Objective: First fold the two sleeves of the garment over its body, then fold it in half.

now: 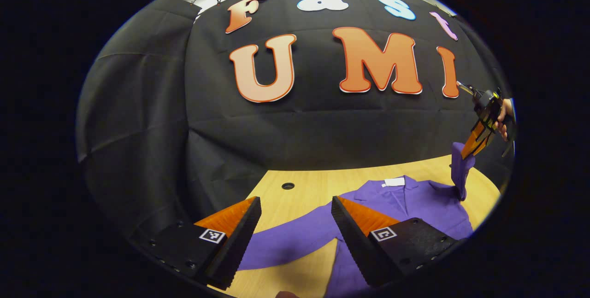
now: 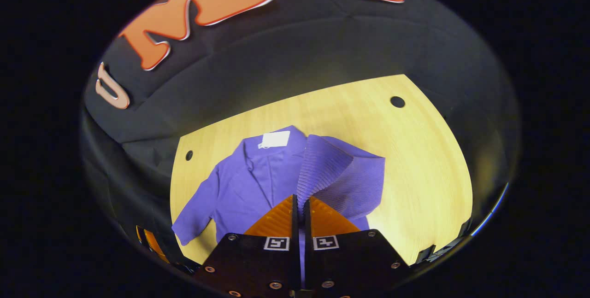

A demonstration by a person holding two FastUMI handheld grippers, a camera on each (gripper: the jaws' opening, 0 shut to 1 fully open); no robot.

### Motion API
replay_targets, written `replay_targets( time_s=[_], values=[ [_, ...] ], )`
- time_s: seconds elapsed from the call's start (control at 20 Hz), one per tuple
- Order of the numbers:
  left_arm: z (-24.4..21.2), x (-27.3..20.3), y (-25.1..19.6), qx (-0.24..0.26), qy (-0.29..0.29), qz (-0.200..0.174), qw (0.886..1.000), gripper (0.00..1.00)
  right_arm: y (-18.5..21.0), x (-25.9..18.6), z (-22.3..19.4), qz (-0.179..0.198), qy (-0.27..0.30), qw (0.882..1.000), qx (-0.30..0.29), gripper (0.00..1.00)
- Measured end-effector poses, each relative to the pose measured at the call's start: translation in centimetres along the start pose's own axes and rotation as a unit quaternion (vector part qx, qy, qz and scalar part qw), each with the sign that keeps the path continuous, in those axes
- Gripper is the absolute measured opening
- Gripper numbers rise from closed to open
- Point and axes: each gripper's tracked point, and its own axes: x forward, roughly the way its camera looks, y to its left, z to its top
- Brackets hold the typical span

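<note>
The purple garment [image 2: 258, 183] lies flat on the wooden surface [image 2: 415, 160], with its collar and white tag [image 2: 275, 139] toward the back edge by the black wall. It looks soft, thin and light, so it will bend and droop wherever it is lifted, and it could slip out if pinched by too little cloth. The right claw [image 2: 300, 210] is closed tight on one sleeve [image 2: 322, 169], which has a ribbed cuff and hangs in a floppy fold above the body. In the left gripper view that same claw [image 1: 474, 143] holds the sleeve [image 1: 461, 169] up over the far right part of the surface. The left claw [image 1: 295, 224] is wide open and holds nothing, just above the other sleeve [image 1: 286, 242], which lies stretched out flat toward the left edge. A good place to grab looks like the cuff end of that sleeve, because the thick ribbing gives more to pinch. The bottom hem is hidden behind the claws in both views. I cannot tell how much cloth is inside the right claw, since the fingers cover it.
</note>
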Motion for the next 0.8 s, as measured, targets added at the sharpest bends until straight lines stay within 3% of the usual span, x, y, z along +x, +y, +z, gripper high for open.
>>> replay_targets(
  time_s=[0.25,0.5,0.7,0.75,0.8],
  values=[
    [-1.4,0.9,4.1,0.003,0.013,0.017,1.0,0.98,5.9,0.5,-0.8,0.035,0.007,0.999,-0.004,0.04],
    [-2.3,2.0,6.2,0.012,0.024,0.015,1.0,0.98,9.0,1.3,-2.3,0.056,0.009,0.998,0.001,0.05],
    [-2.8,2.8,7.4,0.017,0.038,0.021,0.999,0.98,11.7,-0.7,-2.0,0.108,-0.017,0.994,0.006,0.22],
    [-2.9,2.9,7.6,0.015,0.042,0.023,0.999,0.94,11.8,-1.4,-1.5,0.116,-0.032,0.993,0.006,0.45],
    [-3.0,3.1,7.7,0.009,0.047,0.025,0.999,0.98,11.9,-2.1,-1.1,0.123,-0.047,0.991,0.002,0.49]
  ],
)
